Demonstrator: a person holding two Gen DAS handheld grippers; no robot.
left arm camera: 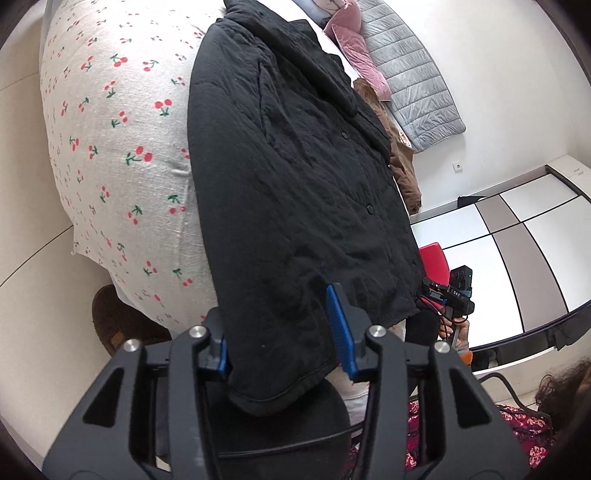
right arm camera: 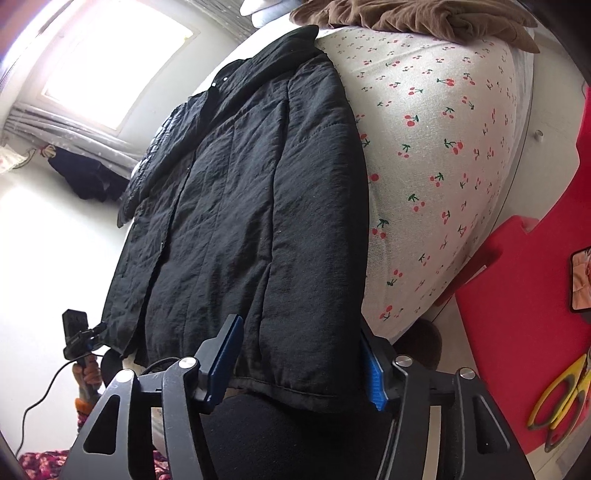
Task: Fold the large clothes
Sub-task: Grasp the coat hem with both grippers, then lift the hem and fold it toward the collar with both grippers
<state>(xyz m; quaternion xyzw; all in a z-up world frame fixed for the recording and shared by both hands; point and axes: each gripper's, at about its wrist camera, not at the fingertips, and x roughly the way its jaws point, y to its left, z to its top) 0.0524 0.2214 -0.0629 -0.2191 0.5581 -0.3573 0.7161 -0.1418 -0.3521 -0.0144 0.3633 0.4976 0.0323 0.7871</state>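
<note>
Nearest to me, the left gripper (left arm camera: pixel 284 343) has its blue pads on either side of one bottom corner of the black padded jacket (left arm camera: pixel 295 166), the hem bunched between them. The jaws stand at a middling width, but whether they actually pinch the cloth I cannot tell. The right gripper (right arm camera: pixel 299 365) straddles the other bottom corner of the jacket's hem in the same way, the fabric filling the gap between its pads (right arm camera: pixel 373 373), and again a firm grip is not clear. I judge both corners are being taken together so the hem can be lifted and carried up toward the collar in one even fold.

The jacket lies face up and flat along the cherry-print bedsheet (left arm camera: pixel 110 147), buttons closed, sleeves folded in, hem hanging just over the near edge of the bed, which puts the corners within easy reach. Beyond the collar lies a brown garment (right arm camera: pixel 424 18), and past the jacket's far end rest a pink cushion (left arm camera: pixel 351 40) and a grey quilted pad (left arm camera: pixel 413 81) against the wall.
</note>
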